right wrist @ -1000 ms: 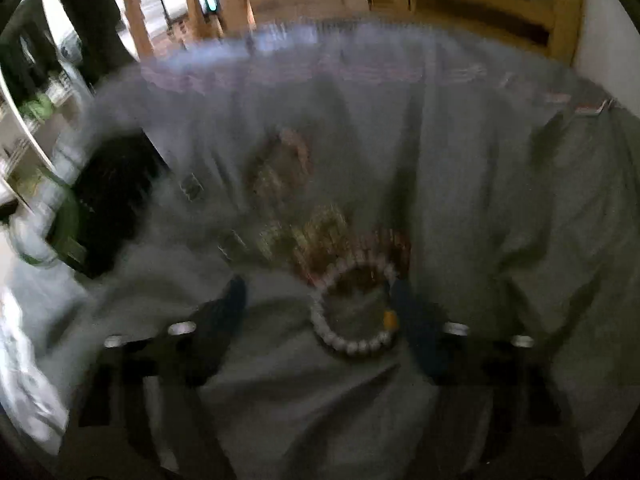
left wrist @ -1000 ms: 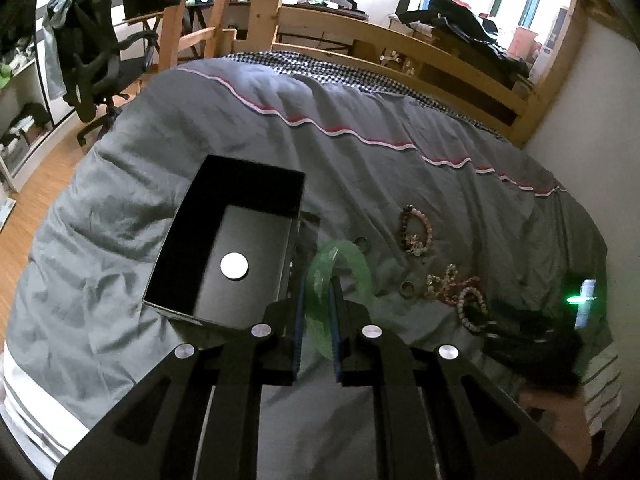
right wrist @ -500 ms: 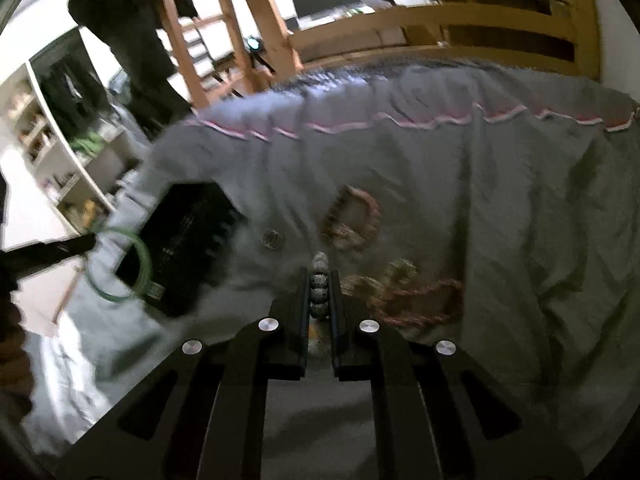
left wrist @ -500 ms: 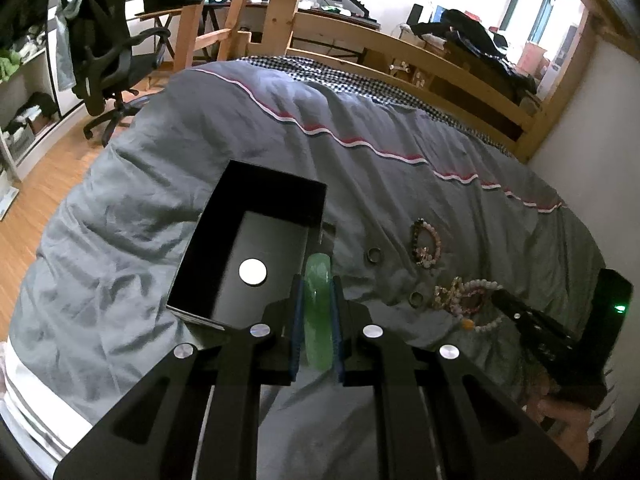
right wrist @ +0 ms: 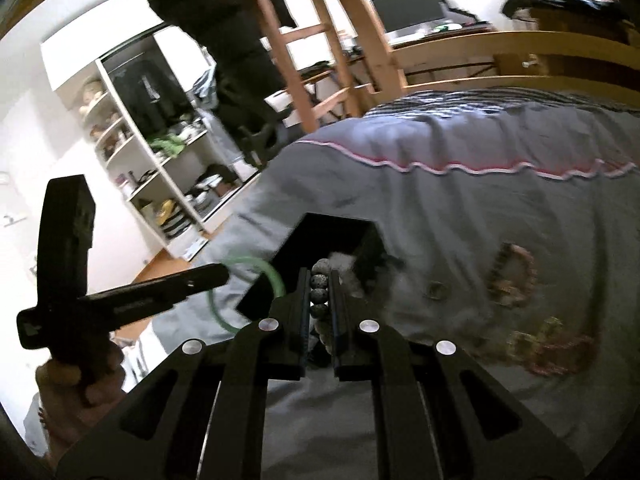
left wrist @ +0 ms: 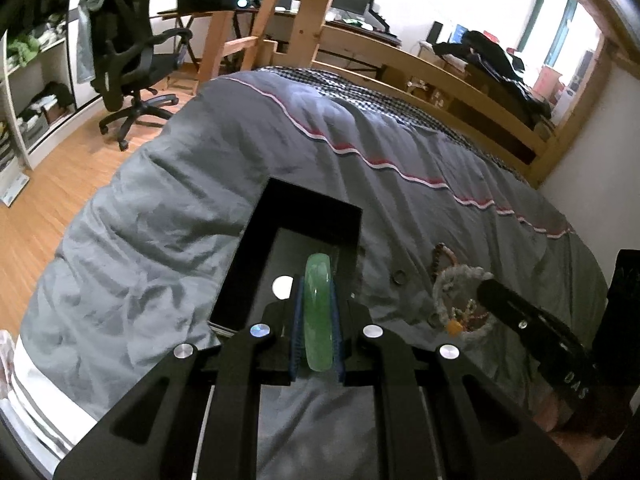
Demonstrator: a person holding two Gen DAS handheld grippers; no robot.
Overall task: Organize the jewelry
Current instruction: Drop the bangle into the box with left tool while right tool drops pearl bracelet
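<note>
My left gripper (left wrist: 318, 280) is shut on a green jade bangle (left wrist: 318, 312), held edge-on just above the near side of an open black box (left wrist: 256, 248) on the grey bed. A white disc (left wrist: 282, 286) lies on the box floor. My right gripper (right wrist: 320, 276) is shut on a pale beaded bracelet (right wrist: 320, 292), lifted off the bedding near the box (right wrist: 316, 236). In the left wrist view that bracelet (left wrist: 452, 280) hangs from the right gripper's black fingers (left wrist: 504, 300). The right wrist view shows the left gripper (right wrist: 216, 274) with the bangle (right wrist: 248, 292).
More jewelry lies on the duvet right of the box: a small ring (left wrist: 398, 277), a brown beaded bracelet (right wrist: 514, 276) and a red-and-gold tangle (right wrist: 552, 348). Behind the bed stand its wooden frame (left wrist: 440, 76), a black office chair (left wrist: 132, 64) and shelves (right wrist: 160, 152).
The right gripper closed on the beaded bracelet and lifted it off the duvet toward the box. The left gripper carried the bangle forward, over the box's near edge.
</note>
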